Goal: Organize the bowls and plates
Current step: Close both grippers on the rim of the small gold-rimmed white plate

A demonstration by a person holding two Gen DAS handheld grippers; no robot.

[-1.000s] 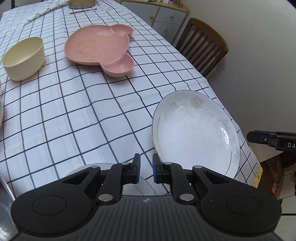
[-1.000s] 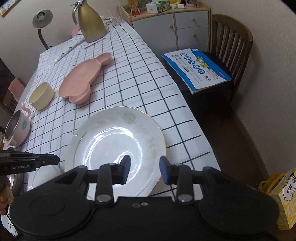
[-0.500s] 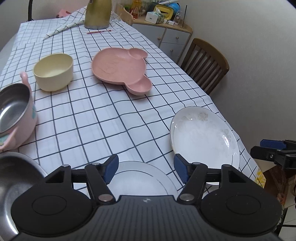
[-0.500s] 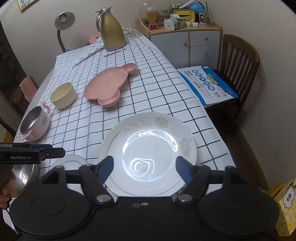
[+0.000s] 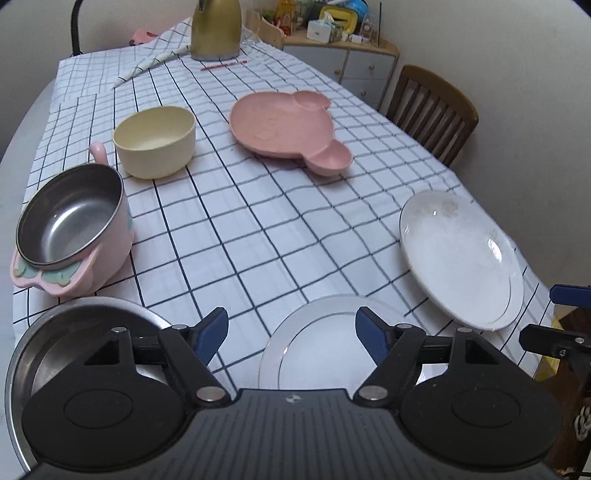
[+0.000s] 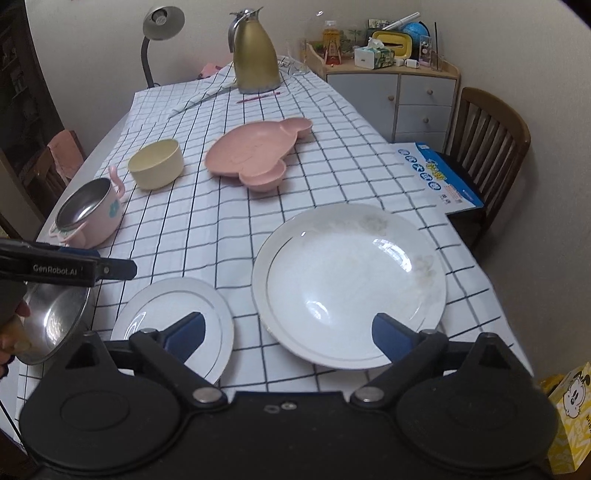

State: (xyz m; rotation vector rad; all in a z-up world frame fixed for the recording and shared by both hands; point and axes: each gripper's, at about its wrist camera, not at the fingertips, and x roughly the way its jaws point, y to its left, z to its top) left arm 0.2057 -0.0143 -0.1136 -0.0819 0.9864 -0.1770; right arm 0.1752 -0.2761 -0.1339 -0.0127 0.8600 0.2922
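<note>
A large white plate lies at the near right of the checked table. A small white plate lies left of it. A steel bowl sits at the near left edge. Farther back are a pink steel-lined bowl, a cream bowl and a pink bear-shaped plate. My left gripper is open and empty above the small plate. My right gripper is open and empty above the near edge of the large plate.
A gold jug and a pink pen are at the table's far end, with a desk lamp behind. A wooden chair with a blue booklet stands right. A cabinet stands behind it.
Both grippers have opened wide and pulled back and up from the plates. The large white plate now lies free on the table.
</note>
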